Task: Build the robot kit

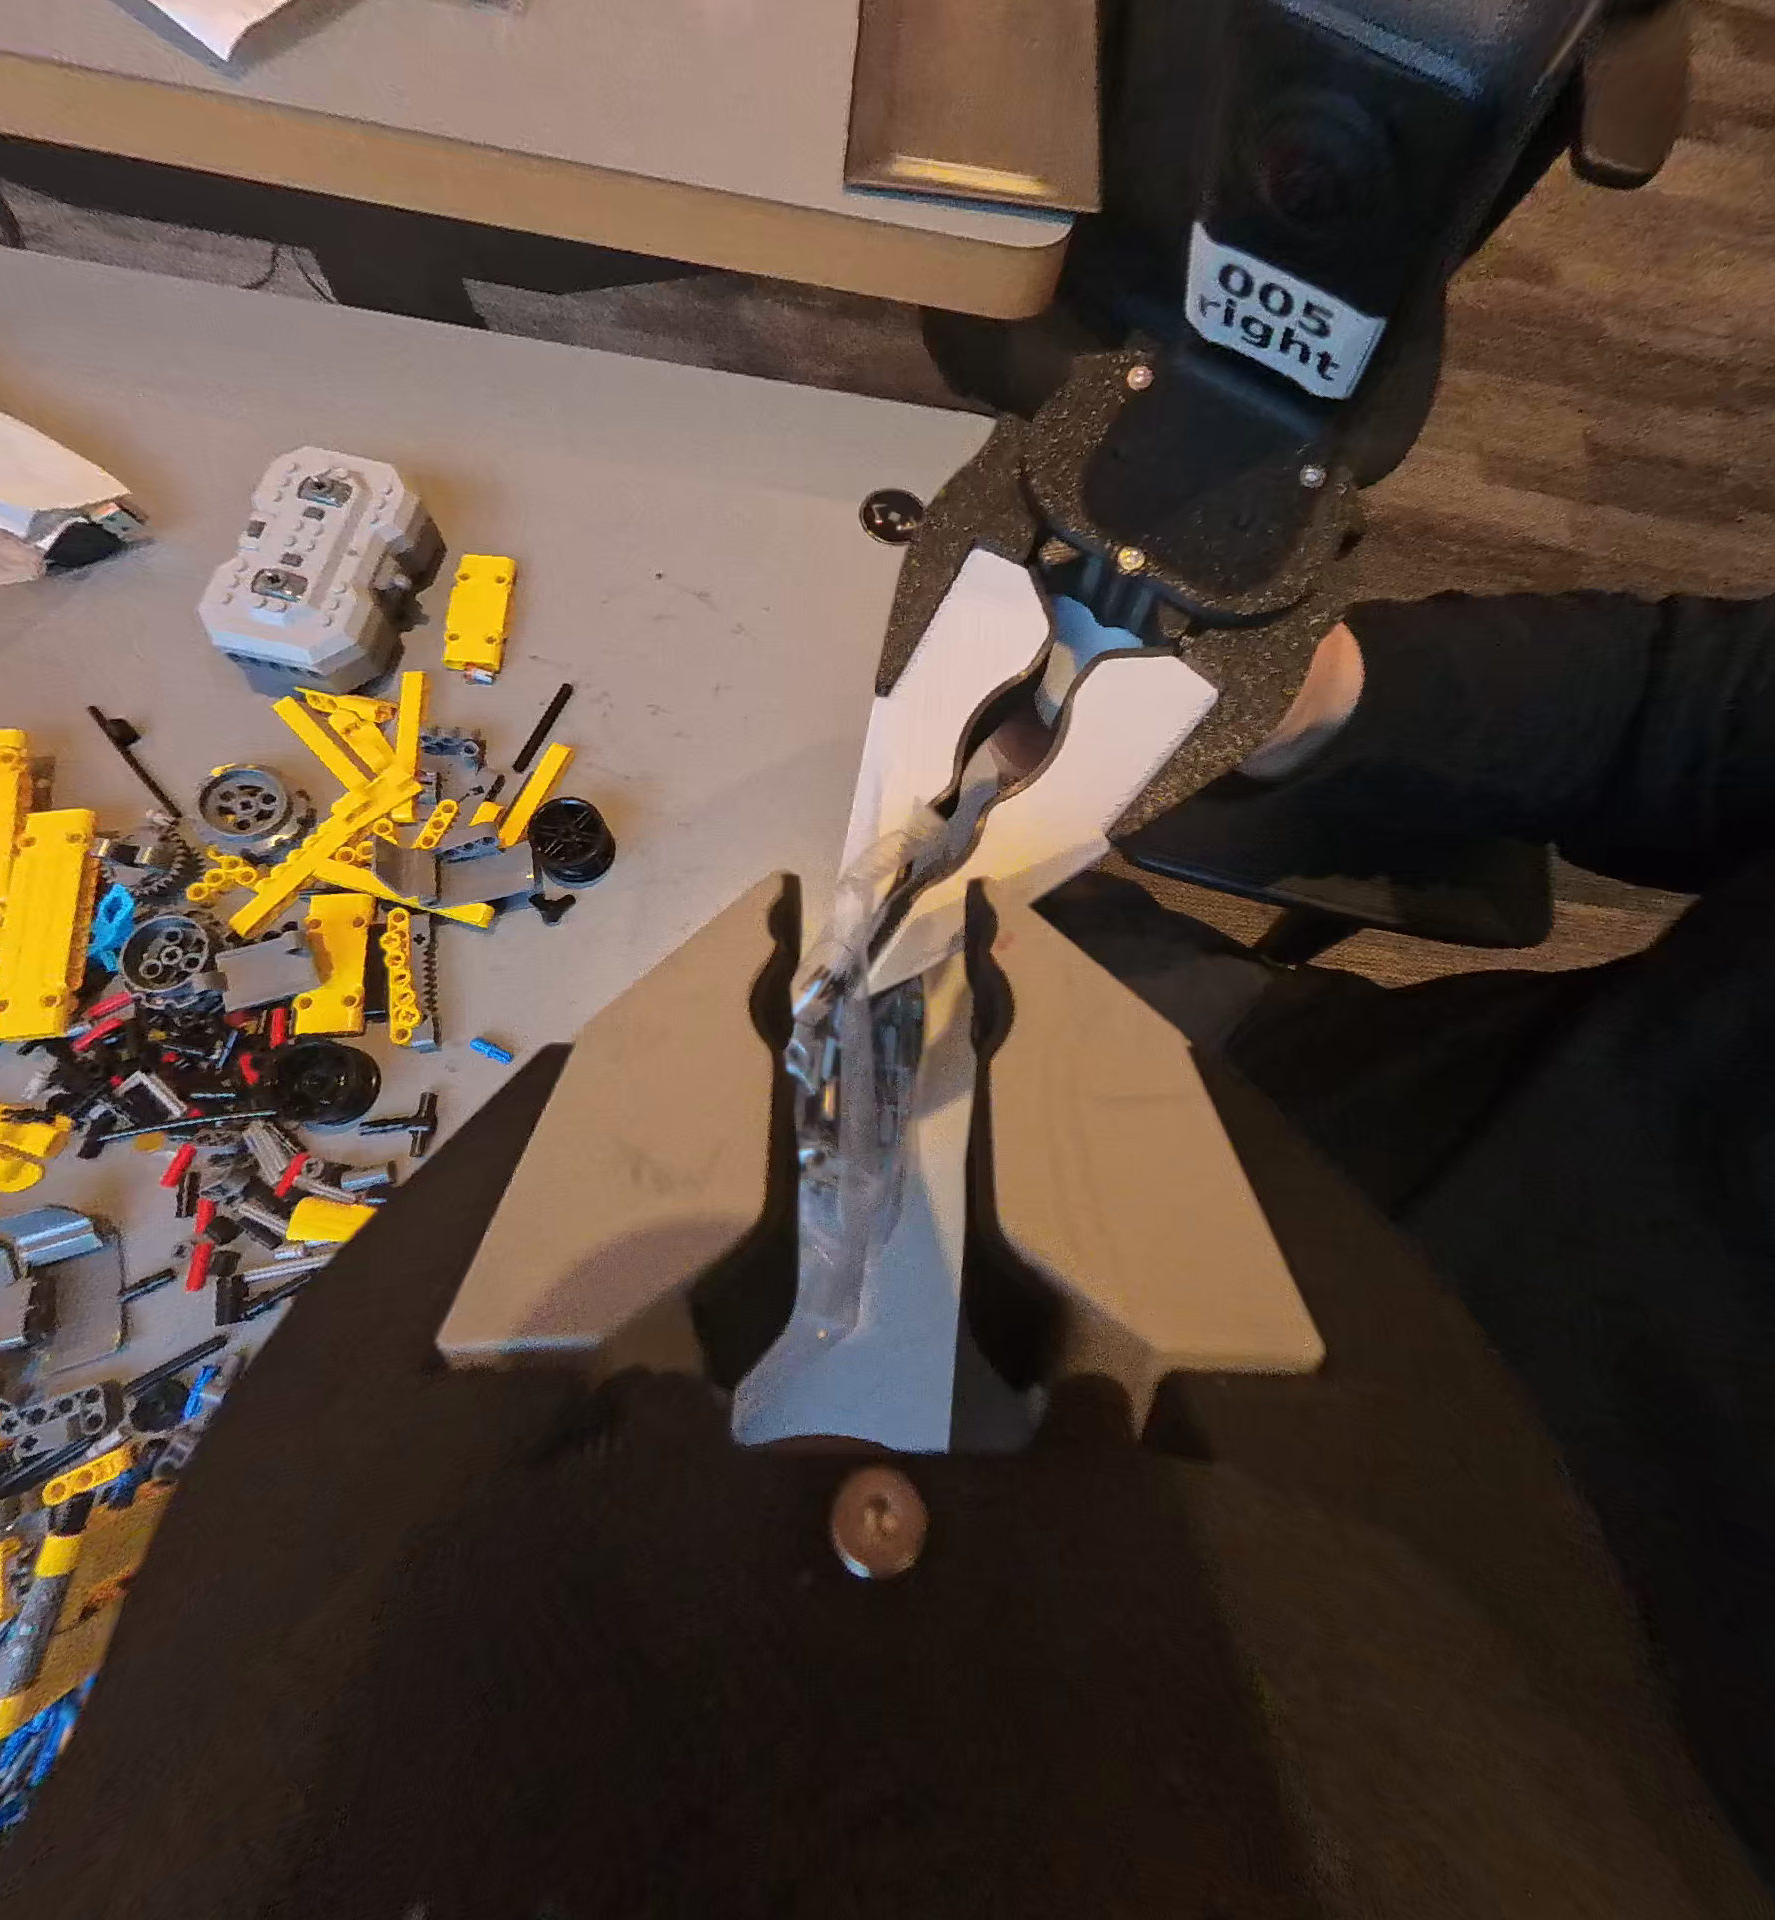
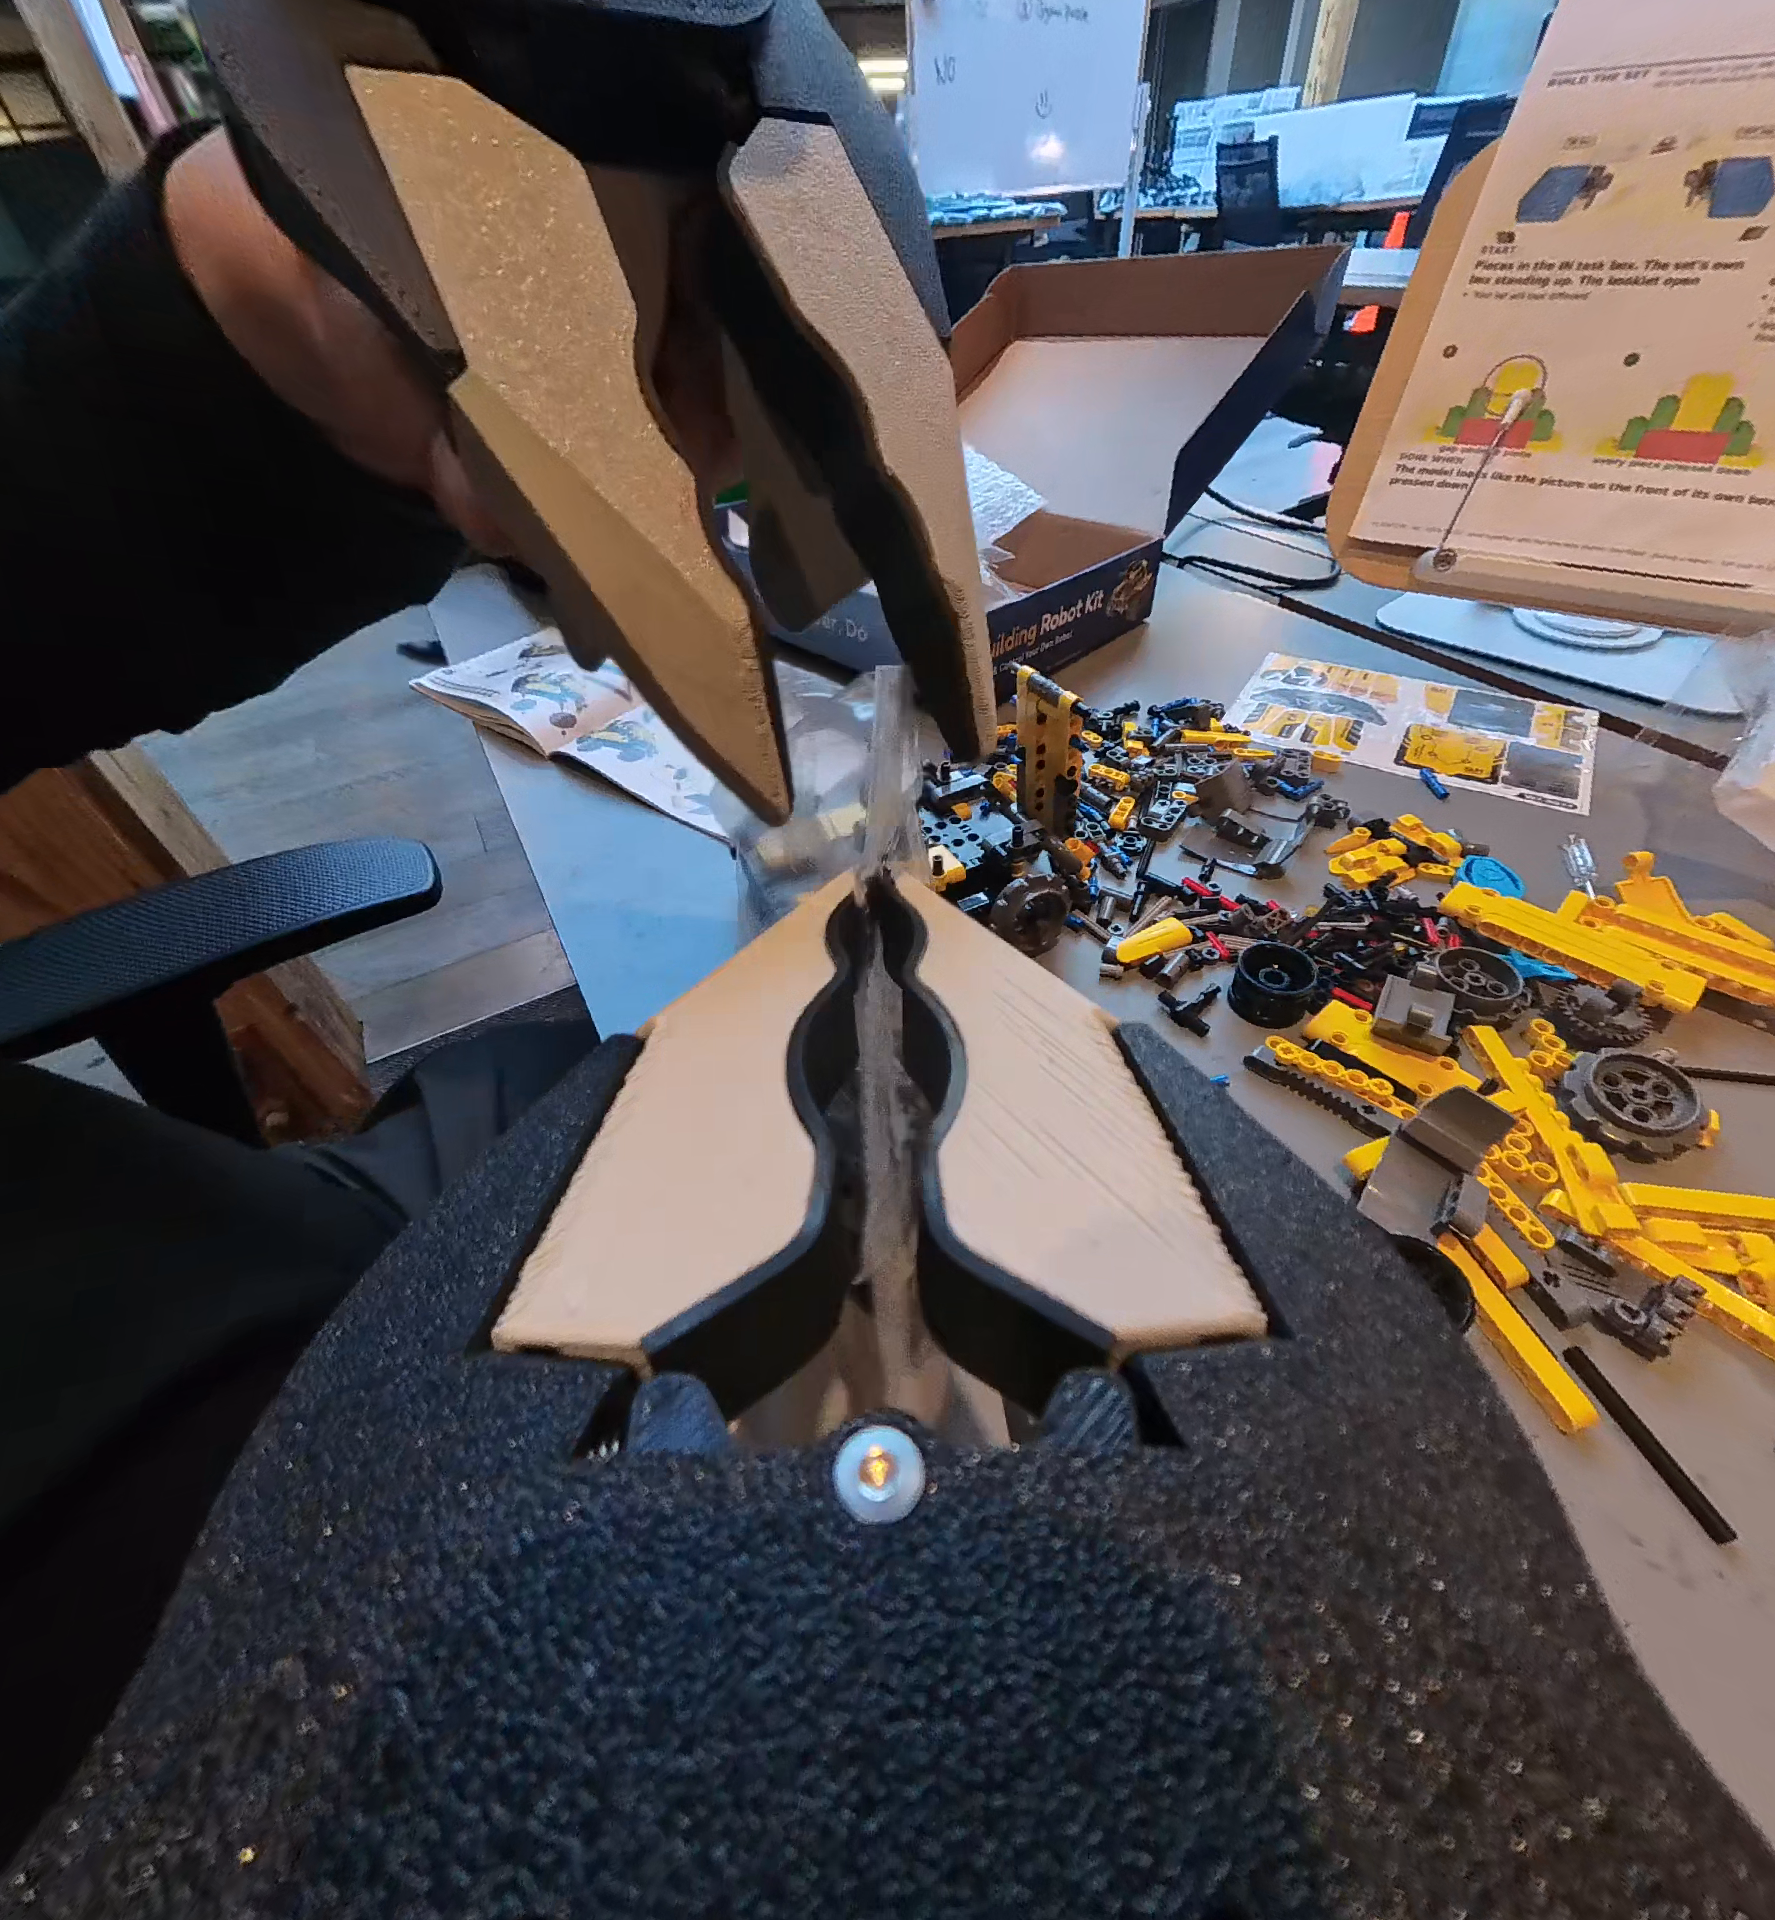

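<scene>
The right claw (image 2: 878, 883) is clenched on the edge of a clear plastic bag (image 2: 888, 758), its two fingers pressed together with the film running down between them. The left claw (image 1: 878, 904) has its fingers parted, with the same bag (image 1: 841, 1039) lying in the gap; whether they pinch it I cannot tell. Both claws meet tip to tip above the near edge of the grey counter (image 1: 675, 582). Beside them on the counter lies a heap of yellow, black and grey building pieces (image 2: 1465, 1049), with a grey battery block (image 1: 317, 571) farther off and an open cardboard box (image 2: 1101, 416) behind.
</scene>
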Available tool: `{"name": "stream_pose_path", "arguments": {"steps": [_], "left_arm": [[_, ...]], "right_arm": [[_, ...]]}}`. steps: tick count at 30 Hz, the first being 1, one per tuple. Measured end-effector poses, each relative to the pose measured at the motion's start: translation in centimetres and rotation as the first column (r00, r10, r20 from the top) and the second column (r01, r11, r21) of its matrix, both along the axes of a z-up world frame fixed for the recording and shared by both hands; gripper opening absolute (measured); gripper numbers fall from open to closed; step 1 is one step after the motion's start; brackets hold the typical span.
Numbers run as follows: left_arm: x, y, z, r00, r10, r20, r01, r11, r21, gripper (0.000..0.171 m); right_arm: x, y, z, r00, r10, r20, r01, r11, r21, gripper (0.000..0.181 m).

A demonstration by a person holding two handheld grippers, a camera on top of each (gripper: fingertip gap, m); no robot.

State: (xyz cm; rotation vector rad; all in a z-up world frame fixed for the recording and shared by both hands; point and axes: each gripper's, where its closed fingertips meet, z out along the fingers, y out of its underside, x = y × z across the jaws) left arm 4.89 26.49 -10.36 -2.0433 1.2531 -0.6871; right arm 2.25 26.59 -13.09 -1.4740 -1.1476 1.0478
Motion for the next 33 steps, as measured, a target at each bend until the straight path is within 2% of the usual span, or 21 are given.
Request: {"name": "stream_pose_path", "arguments": {"steps": [2, 3, 7, 12, 15, 17, 21, 25, 27, 30, 33], "left_arm": [[-0.4, 0.1, -0.2, 1.0, -0.006, -0.017, 0.006, 1.0, 0.001, 0.016], [-0.6, 0.2, -0.3, 1.0, -0.004, -0.017, 0.004, 1.0, 0.004, 0.001], [-0.7, 1.0, -0.1, 0.999, 0.033, 0.03, -0.034, 0.999, 0.022, 0.0], [-1.1, 2.5, 0.2, 0.971, 0.145, 0.19, -0.145, 0.989, -0.016, 0.0], [-4.6, 5.0, -0.6, 0.949, 0.277, 0.153, -0.289, 0.955, 0.064, 0.0], [-6.1, 5.2, -1.1, 0.936, 0.306, 0.176, -0.313, 0.95, 0.017, 0.0], [-7.8, 5.3, -2.4, 0.932, 0.328, 0.151, -0.333, 0.943, 0.005, 0.0], [-9.4, 6.1, -2.1, 0.923, 0.37, 0.11, -0.38, 0.921, 0.085, 0.0], [-9.8, 6.0, -1.4, 0.917, 0.366, 0.156, -0.378, 0.924, 0.055, 0.0], [-10.4, 6.4, -1.7, 0.918, 0.377, 0.122, -0.389, 0.917, 0.092, 0.0], [-10.6, 6.6, -1.6, 0.911, 0.383, 0.152, -0.397, 0.914, 0.079, 0.0]], "right_arm": [[0.0, -0.1, 0.1, 1.0, 0.002, -0.009, -0.002, 1.0, 0.001, 0.0], [0.0, 0.0, 0.0, 1.0, 0.003, -0.01, -0.003, 1.0, -0.001, 0.0], [0.0, 0.3, 0.1, 1.0, -0.025, -0.019, 0.026, 0.999, 0.025, 0.0], [-0.2, 0.5, 0.7, 0.985, -0.173, -0.008, 0.171, 0.962, 0.212, 0.0], [-0.6, -0.3, 0.8, 0.974, -0.225, -0.003, 0.215, 0.929, 0.302, 0.0], [-0.8, -0.6, 0.3, 0.972, -0.233, 0.012, 0.219, 0.929, 0.298, 0.0], [-1.0, -0.6, 0.0, 0.971, -0.238, 0.002, 0.228, 0.935, 0.271, 0.0], [-0.6, -0.6, 0.0, 0.966, -0.26, -0.011, 0.253, 0.93, 0.265, 0.0], [-0.3, -0.5, -0.1, 0.966, -0.257, -0.024, 0.255, 0.935, 0.245, 0.0], [-0.5, -0.5, -0.2, 0.967, -0.252, -0.031, 0.252, 0.939, 0.236, 0.0], [-0.6, -0.5, -0.2, 0.965, -0.261, -0.032, 0.261, 0.933, 0.247, 0.0]]}}
